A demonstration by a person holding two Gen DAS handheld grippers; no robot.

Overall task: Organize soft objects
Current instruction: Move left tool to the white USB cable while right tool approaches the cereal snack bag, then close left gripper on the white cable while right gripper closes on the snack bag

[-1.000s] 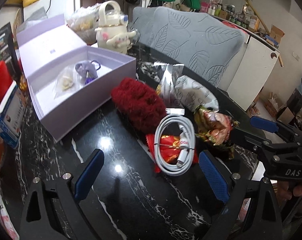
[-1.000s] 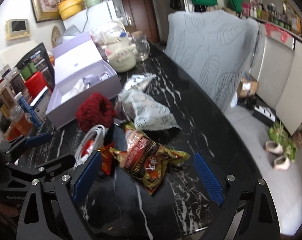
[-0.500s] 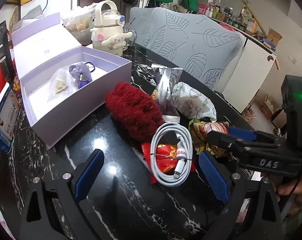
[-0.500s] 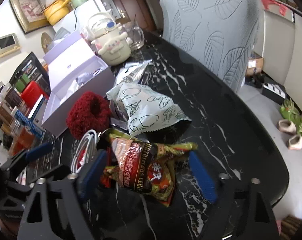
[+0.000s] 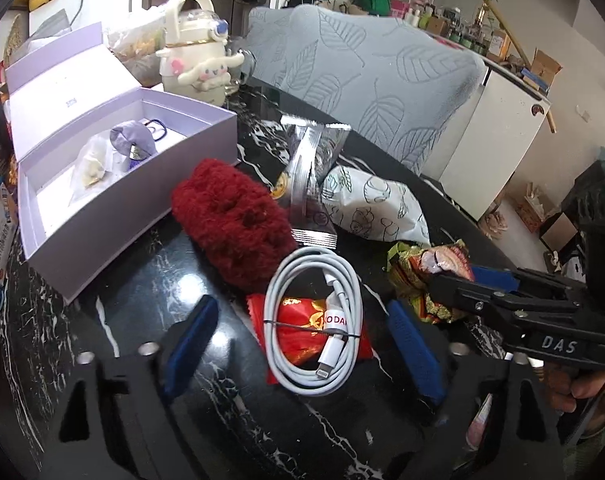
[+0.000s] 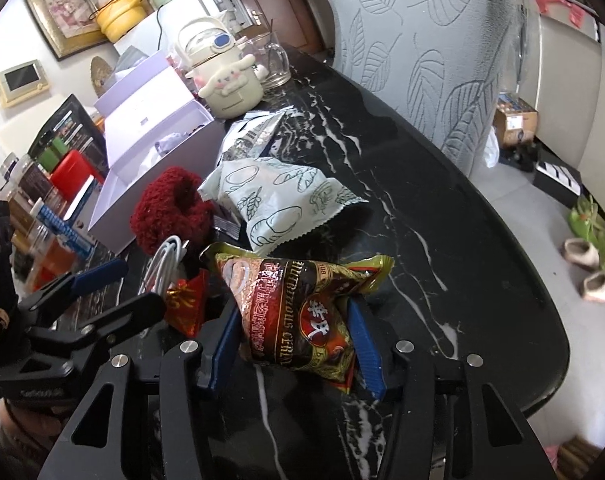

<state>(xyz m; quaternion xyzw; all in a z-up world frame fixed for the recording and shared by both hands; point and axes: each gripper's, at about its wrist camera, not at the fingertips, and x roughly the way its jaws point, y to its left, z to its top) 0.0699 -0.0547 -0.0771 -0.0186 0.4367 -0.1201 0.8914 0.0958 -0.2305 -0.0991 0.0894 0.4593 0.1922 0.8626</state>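
Note:
My right gripper (image 6: 294,344) is closing its jaws on a brown and gold cereal packet (image 6: 298,308), and both blue pads touch the packet's sides. The left wrist view shows that gripper (image 5: 454,280) holding the crumpled packet (image 5: 422,264). My left gripper (image 5: 302,348) hangs over a coiled white cable (image 5: 314,320) lying on a red packet (image 5: 294,312). Its jaws are closing, with both pads still apart from the cable. A dark red fluffy scrunchie (image 5: 234,220) lies beside an open lavender box (image 5: 102,216). Behind lie a white printed packet (image 5: 374,208) and a silver packet (image 5: 314,160).
The black marble table (image 6: 482,280) curves to an edge at the right. A cream cartoon-dog jug (image 5: 194,56) and a glass mug (image 6: 272,60) stand at the back. A grey leaf-patterned chair (image 5: 362,80) is behind the table. Boxes and bottles (image 6: 62,184) crowd the left edge.
The right jaws have narrowed from wide apart onto the cereal packet, and the gripper came down closer to it. The left jaws have drawn in around the cable and red packet.

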